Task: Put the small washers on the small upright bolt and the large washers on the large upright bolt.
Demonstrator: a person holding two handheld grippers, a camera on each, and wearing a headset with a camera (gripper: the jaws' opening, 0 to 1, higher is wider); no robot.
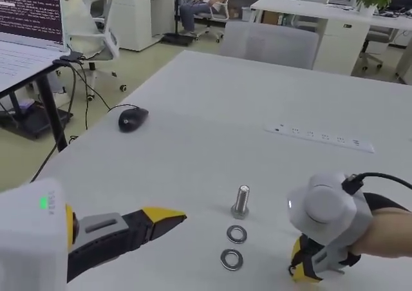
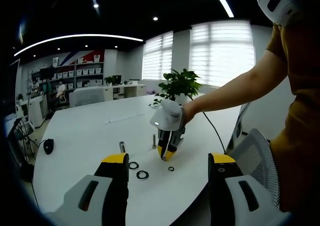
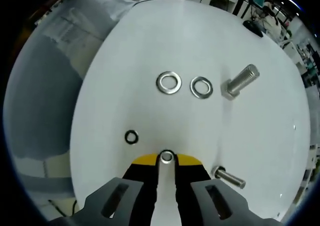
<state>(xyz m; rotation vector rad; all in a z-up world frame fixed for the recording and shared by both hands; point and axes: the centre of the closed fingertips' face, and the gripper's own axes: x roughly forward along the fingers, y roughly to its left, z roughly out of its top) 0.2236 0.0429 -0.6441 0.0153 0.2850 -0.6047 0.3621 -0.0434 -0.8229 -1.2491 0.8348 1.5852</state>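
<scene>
The right gripper pinches a small washer at the table, with the small bolt upright just beside its jaws, to the right in the right gripper view; the left gripper, jaws apart, hangs farther off.

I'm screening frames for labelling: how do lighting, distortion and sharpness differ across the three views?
Head view: even, soft light, weak shadow beside the large bolt. Left gripper view: fisheye bows the ceiling lights; windows glare white. Right gripper view: table rim curves, small washer at the jaws is crisp.
</scene>
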